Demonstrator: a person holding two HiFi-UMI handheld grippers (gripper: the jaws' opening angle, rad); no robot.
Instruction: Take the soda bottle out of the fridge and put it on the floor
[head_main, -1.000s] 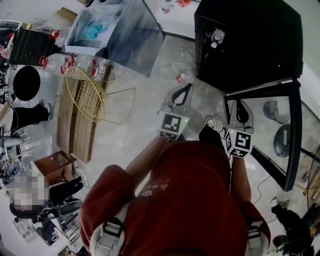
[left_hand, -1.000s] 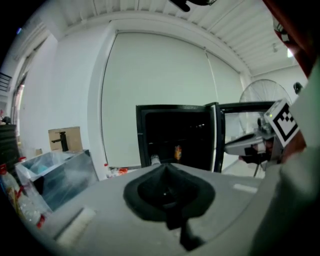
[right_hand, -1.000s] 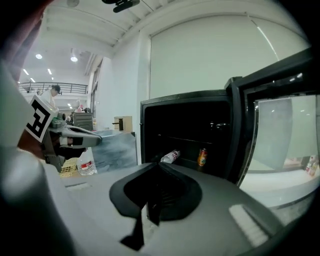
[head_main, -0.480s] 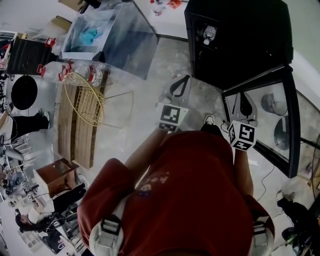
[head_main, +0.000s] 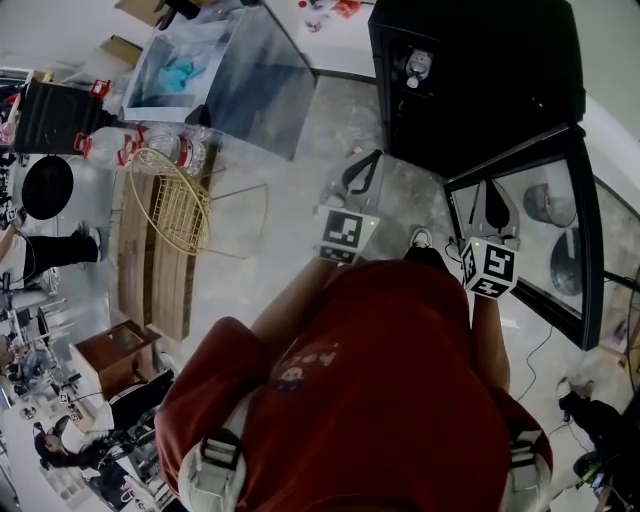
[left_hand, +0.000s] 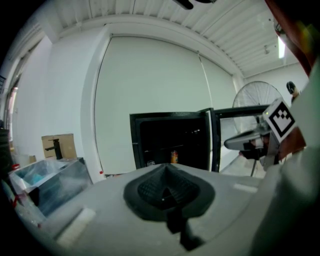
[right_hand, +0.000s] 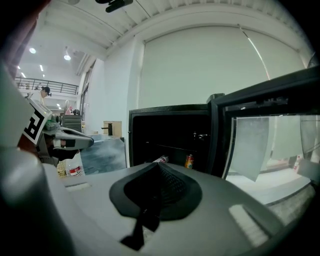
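The black fridge stands at the upper right of the head view with its glass door swung open. On a shelf inside stands a small orange soda bottle, which also shows in the left gripper view as the soda bottle. My left gripper hangs in front of the fridge, jaws together and empty. My right gripper is beside the open door, also shut on nothing. Both are well short of the bottle. The left gripper and right gripper point at the dark fridge opening.
A second can or bottle lies on the shelf left of the soda bottle. On the floor to the left are a clear box, a yellow wire basket, water bottles and a wooden pallet. A fan stands behind the door.
My right gripper has edged up and forward along the open door. The left gripper has hardly moved. Both have stayed shut and empty.
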